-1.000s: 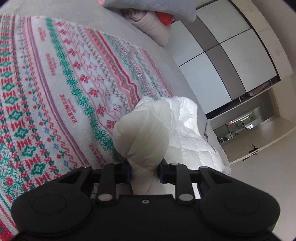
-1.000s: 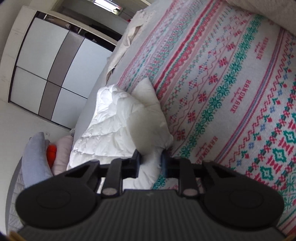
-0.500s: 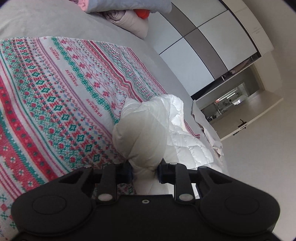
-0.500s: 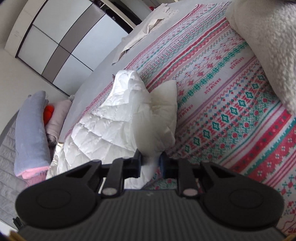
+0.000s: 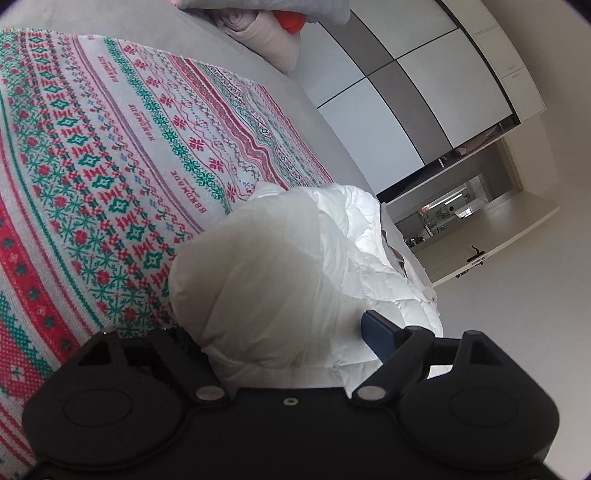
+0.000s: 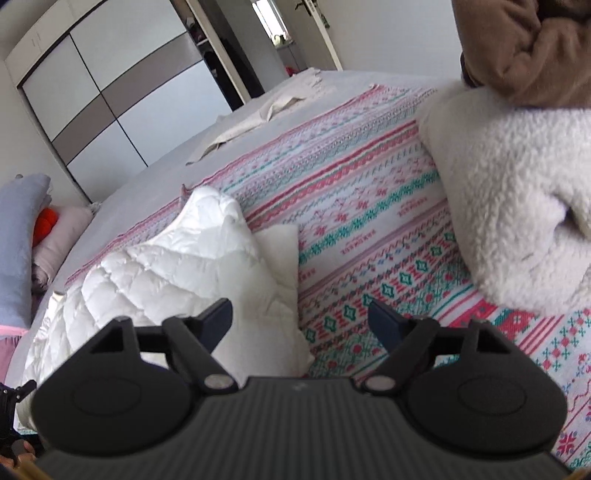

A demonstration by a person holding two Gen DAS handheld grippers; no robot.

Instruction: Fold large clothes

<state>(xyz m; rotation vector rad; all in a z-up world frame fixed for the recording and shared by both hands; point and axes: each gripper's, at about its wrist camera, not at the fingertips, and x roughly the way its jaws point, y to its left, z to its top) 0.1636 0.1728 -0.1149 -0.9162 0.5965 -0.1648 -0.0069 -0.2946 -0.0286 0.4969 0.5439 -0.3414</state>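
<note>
A white quilted puffer jacket (image 5: 295, 273) lies bunched on a red, green and white patterned blanket (image 5: 92, 158). My left gripper (image 5: 284, 332) is open, its jaws wide apart with a puffy fold of the jacket bulging between them; the left finger is hidden behind the fabric. In the right wrist view the jacket (image 6: 184, 266) lies left of centre on the blanket (image 6: 369, 229). My right gripper (image 6: 299, 317) is open and empty just above the jacket's near edge.
Pillows and rolled bedding (image 5: 266, 33) lie at the bed's head. A fluffy cream fleece (image 6: 517, 206) under a brown garment (image 6: 528, 48) sits at the right. A beige cloth (image 6: 266, 114) lies far across the bed. A wardrobe (image 5: 406, 85) stands beyond.
Both grippers have opened and let go of the white jacket they were pinching. The right gripper has tilted so the fleece pile fills its right side.
</note>
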